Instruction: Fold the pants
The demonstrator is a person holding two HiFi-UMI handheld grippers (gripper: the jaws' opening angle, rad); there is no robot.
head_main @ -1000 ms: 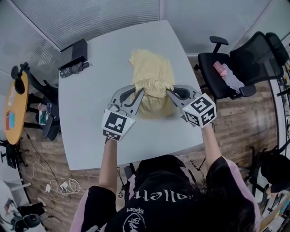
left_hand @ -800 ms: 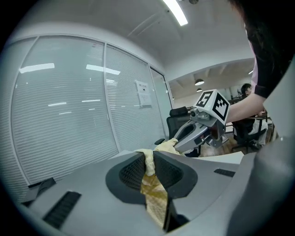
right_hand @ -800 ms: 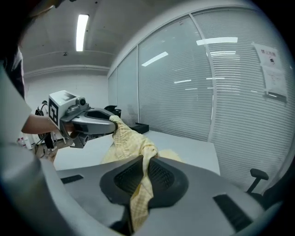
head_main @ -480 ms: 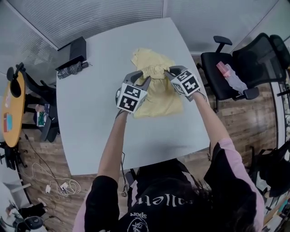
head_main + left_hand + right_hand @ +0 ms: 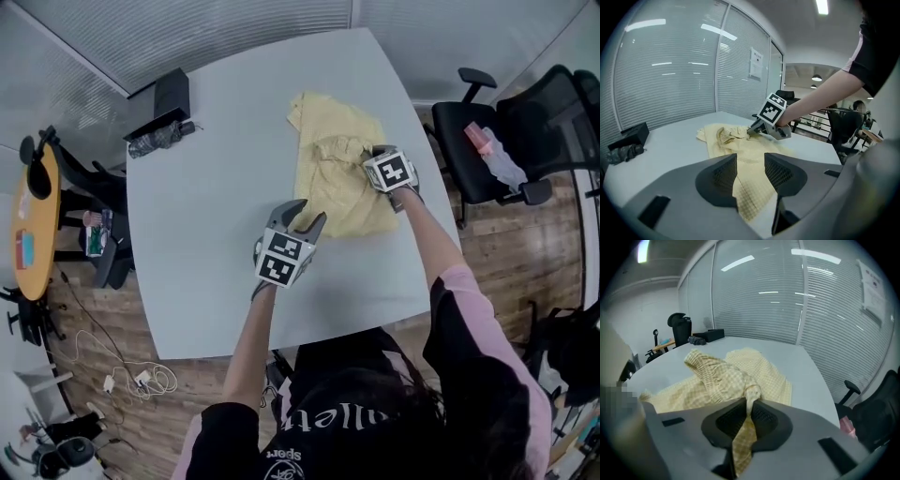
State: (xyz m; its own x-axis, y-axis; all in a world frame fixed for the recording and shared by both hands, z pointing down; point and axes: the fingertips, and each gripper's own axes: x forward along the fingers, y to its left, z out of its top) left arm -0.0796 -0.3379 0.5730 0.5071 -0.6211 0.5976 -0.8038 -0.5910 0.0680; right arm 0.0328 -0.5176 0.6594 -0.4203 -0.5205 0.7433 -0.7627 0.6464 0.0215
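Note:
The pale yellow checked pants (image 5: 333, 192) lie on the grey table (image 5: 206, 225), folded over with the bunched waistband on top. My left gripper (image 5: 305, 216) hovers at the pants' near left corner. Its jaws have just been opening and stand apart, with the cloth edge (image 5: 750, 197) lying loose between them. My right gripper (image 5: 370, 155) is shut on a pinch of the waistband at the pants' right side. In the right gripper view a strip of the cloth (image 5: 747, 427) hangs through the closed jaws. The left gripper view also shows the right gripper (image 5: 752, 131) low over the pants.
A black box (image 5: 172, 94) and a dark bundle (image 5: 159, 139) sit at the table's far left corner. A black office chair (image 5: 506, 141) with a pink item (image 5: 480, 141) stands to the right. A round orange table (image 5: 28, 230) is at the far left.
Both grippers came down from holding the pants up. The pants now lie on the table. The left gripper let go of the cloth, opened and drew back toward the near edge.

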